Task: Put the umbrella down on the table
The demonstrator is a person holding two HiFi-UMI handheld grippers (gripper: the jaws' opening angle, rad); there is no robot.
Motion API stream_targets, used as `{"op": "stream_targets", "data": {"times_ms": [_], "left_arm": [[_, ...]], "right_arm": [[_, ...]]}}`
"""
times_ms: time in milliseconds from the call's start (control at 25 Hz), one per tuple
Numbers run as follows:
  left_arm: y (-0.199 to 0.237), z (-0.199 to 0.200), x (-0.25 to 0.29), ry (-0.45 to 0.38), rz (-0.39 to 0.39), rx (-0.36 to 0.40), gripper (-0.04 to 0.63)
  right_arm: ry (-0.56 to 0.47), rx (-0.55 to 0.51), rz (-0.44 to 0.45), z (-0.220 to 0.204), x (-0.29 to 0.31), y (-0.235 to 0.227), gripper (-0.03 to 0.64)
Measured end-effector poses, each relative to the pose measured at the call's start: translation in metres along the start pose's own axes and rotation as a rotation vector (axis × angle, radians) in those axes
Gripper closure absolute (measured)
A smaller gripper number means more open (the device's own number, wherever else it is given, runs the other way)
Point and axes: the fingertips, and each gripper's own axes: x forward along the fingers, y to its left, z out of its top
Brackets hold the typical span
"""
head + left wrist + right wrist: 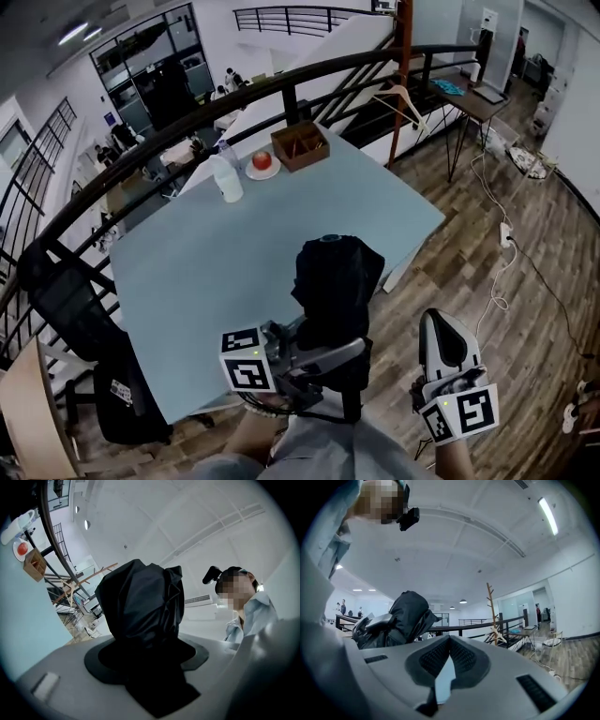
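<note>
Left gripper [323, 361] has its jaws clenched on the folded umbrella [336, 281], upright over the tabletop's [216, 272] 5 o'clock edge. Right gripper [448, 342] is closed and empty. Best to carry it toward 11 o'clock, tilt it flat, then release.

Table [206, 272]: near and middle surface bare, reachable from the near edge. Far end: plastic bottle [228, 178], plate [262, 172] with red fruit [262, 160], wooden box [300, 145], grouped closely. Railing [291, 98] closes the far side, office chair [70, 309] the left. Umbrella [336, 272] in left gripper [323, 358] overhangs near-right edge.
</note>
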Motion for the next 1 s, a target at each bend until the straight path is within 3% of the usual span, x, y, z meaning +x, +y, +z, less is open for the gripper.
{"op": "stream_targets", "data": {"times_ms": [280,680,840,1000], "left_arm": [[0.037,0.025,-0.004,-0.037,0.046,0.035,0.316],[0.072,0.039,-0.032,-0.112,0.228,0.070,0.316],[0.087,0.050,-0.035,-0.122,0.342,0.130,0.316],[0.101,0.054,-0.032,-0.078,0.487,0.206,0.316]], "right_arm": [[0.022,-0.027,0.049,-0.008,0.039,-0.006,0.621],[0.049,-0.045,0.217,-0.020,0.094,-0.001,0.621],[0.029,-0.031,0.319,-0.017,0.122,-0.007,0.621],[0.018,-0.011,0.417,-0.013,0.147,-0.019,0.621]]}}
